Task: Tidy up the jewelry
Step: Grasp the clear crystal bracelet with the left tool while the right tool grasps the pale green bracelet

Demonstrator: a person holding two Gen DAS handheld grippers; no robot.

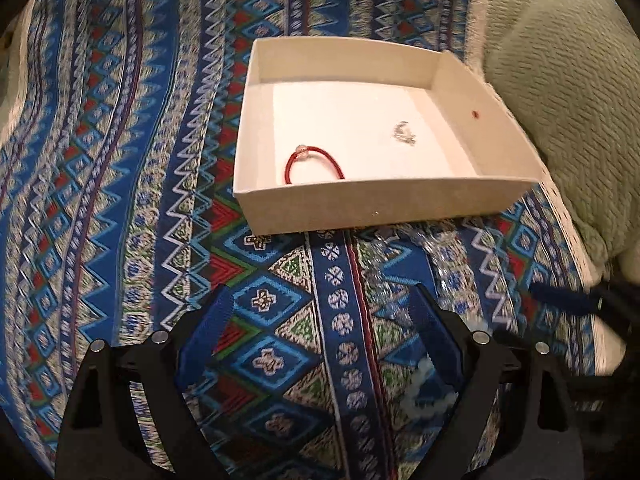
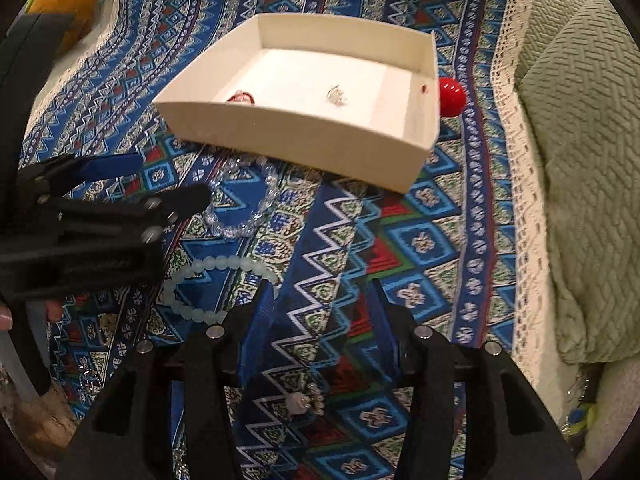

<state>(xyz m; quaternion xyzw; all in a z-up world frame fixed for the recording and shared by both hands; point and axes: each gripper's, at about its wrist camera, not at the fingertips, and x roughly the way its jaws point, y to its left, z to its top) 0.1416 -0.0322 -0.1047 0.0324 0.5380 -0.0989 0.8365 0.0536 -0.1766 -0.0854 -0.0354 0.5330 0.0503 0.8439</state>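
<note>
White box [image 1: 372, 200] holds two pieces; two bead bracelets [image 2: 240, 216] outside; both claws [image 1: 320, 304] wide, empty.

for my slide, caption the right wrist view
Open right gripper hovers over patterned cloth; bead bracelets lie outside white box.

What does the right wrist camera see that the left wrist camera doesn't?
Only the right wrist view shows the red ball behind the box, the clear bead bracelet, and the small earring near the right tongs. Only the left wrist view shows the whole red hair tie. Both show the white box, the silver piece inside it, the patterned cloth, the pale bead bracelet, and the left tongs, open.
</note>
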